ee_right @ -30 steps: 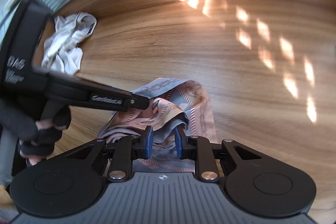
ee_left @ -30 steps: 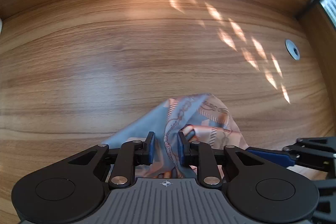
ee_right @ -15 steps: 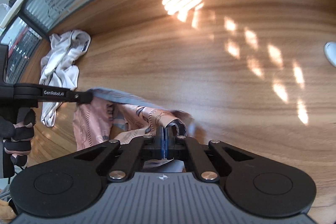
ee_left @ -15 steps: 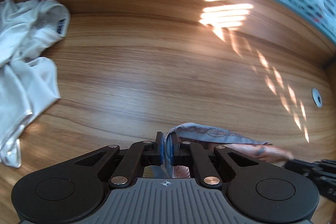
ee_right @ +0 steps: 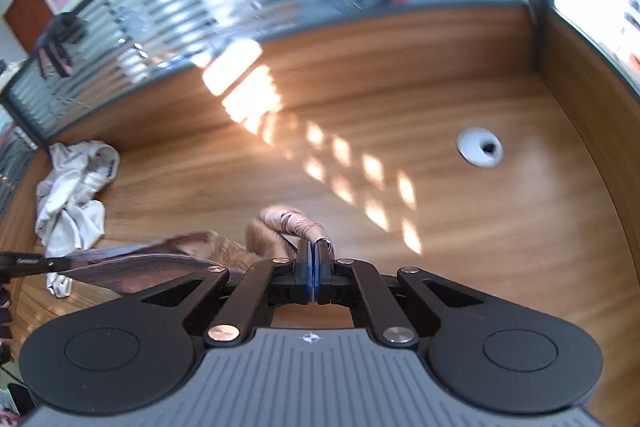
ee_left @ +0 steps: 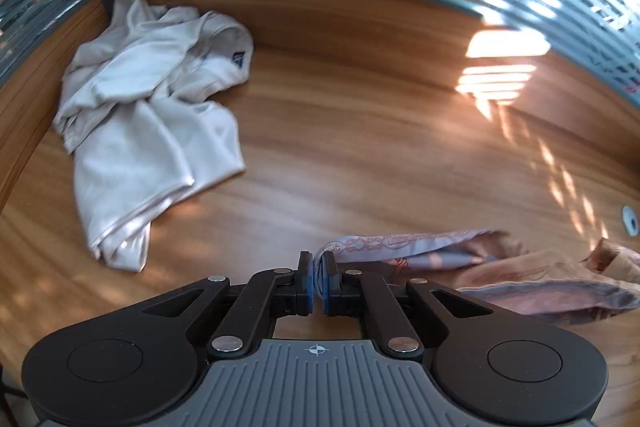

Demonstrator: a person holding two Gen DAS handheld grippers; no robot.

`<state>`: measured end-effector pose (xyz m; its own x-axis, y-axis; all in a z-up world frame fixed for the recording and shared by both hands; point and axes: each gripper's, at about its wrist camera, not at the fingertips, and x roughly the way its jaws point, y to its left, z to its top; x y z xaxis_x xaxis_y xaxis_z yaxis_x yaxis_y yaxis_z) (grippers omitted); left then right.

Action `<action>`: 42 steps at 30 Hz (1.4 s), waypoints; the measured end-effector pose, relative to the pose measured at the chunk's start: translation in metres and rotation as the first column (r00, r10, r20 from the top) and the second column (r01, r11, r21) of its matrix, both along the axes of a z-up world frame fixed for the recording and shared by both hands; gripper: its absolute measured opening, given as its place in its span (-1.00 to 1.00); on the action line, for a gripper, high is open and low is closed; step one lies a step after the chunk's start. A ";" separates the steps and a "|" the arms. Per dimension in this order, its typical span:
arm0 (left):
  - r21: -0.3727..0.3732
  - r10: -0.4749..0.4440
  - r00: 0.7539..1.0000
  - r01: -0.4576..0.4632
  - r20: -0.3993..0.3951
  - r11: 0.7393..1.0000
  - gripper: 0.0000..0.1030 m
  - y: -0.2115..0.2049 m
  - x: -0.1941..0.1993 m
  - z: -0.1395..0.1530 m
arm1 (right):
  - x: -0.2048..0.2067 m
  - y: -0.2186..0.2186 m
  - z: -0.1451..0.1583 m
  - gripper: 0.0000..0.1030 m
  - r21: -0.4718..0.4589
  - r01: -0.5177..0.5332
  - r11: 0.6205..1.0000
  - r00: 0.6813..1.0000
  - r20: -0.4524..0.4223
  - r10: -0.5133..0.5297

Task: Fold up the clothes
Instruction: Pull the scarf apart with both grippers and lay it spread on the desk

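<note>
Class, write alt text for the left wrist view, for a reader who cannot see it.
The left tongs are shut on the edge of a pink-and-blue patterned garment that stretches away to the right above a wooden table. A crumpled white garment lies at the table's far left.

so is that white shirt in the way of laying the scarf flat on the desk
Nothing visible blocks it. The white shirt lies crumpled at the far left, apart from the scarf, and bare desk lies ahead of both shut grippers.
</note>
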<state>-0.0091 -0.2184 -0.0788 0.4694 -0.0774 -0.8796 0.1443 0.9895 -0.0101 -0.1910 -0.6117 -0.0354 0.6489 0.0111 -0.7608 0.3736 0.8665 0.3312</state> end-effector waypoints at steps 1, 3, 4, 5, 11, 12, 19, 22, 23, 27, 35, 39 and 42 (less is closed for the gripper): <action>0.011 0.003 1.000 -0.003 -0.013 1.000 -0.88 0.004 -0.006 -0.005 | -0.006 -0.001 -0.009 -0.98 0.018 0.006 1.000 0.999 -0.035 -0.006; 0.035 0.011 0.999 -0.010 -0.047 0.999 -0.88 0.011 -0.019 -0.016 | -0.015 -0.001 -0.027 -0.97 0.044 0.001 0.999 0.994 -0.111 0.003; 0.047 0.015 0.998 -0.012 -0.063 0.999 -0.87 0.015 -0.025 -0.021 | -0.021 0.002 -0.035 -0.97 0.047 -0.001 0.999 0.990 -0.142 0.008; 0.057 0.018 0.997 -0.014 -0.077 0.998 -0.85 0.018 -0.030 -0.026 | -0.026 0.004 -0.043 -0.96 0.050 -0.003 0.999 0.985 -0.173 0.012; 0.032 0.012 0.996 -0.009 -0.087 0.999 -0.39 0.034 -0.057 -0.029 | -0.039 0.034 -0.050 -0.76 -0.076 -0.076 0.994 0.971 -0.231 0.057; 0.020 0.006 0.997 -0.004 -0.079 1.000 -0.36 0.034 -0.060 -0.026 | -0.039 0.038 -0.048 -0.68 -0.088 -0.095 0.992 0.972 -0.221 0.074; -0.077 -0.089 0.996 0.088 -0.001 0.993 -0.10 0.007 -0.058 -0.010 | -0.012 0.052 -0.052 -0.39 -0.052 -0.247 0.968 0.955 -0.181 0.234; -0.091 -0.157 0.988 0.157 0.009 0.983 -0.07 -0.013 -0.056 -0.012 | 0.005 0.059 -0.069 -0.24 -0.035 -0.306 0.951 0.933 -0.213 0.292; -0.093 -0.179 0.984 0.179 0.009 0.979 -0.06 -0.020 -0.055 -0.013 | 0.009 0.062 -0.073 -0.24 -0.035 -0.327 0.944 0.924 -0.221 0.312; -0.087 -0.268 0.963 0.268 0.016 0.959 0.01 -0.045 -0.054 -0.019 | 0.019 0.071 -0.091 -0.24 -0.028 -0.387 0.922 0.895 -0.254 0.368; -0.056 -0.417 0.909 0.417 0.014 0.907 0.10 -0.080 -0.057 -0.029 | 0.019 0.062 -0.096 -0.99 -0.056 -0.380 0.923 0.898 -0.260 0.354; -0.048 -0.452 0.892 0.453 0.013 0.890 0.12 -0.087 -0.058 -0.032 | 0.012 0.053 -0.090 -0.70 -0.031 -0.381 0.924 0.895 -0.262 0.361; -0.050 -0.466 0.885 0.466 0.007 0.883 0.13 -0.092 -0.058 -0.035 | 0.009 0.057 -0.089 -0.36 -0.032 -0.421 0.907 0.876 -0.273 0.397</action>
<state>-0.0670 -0.3100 -0.1135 0.3639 -0.3285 -0.8716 0.5885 0.8064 -0.0582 -0.1822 -0.5549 -0.1242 0.3856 0.1592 -0.9088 0.0406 0.9811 0.1891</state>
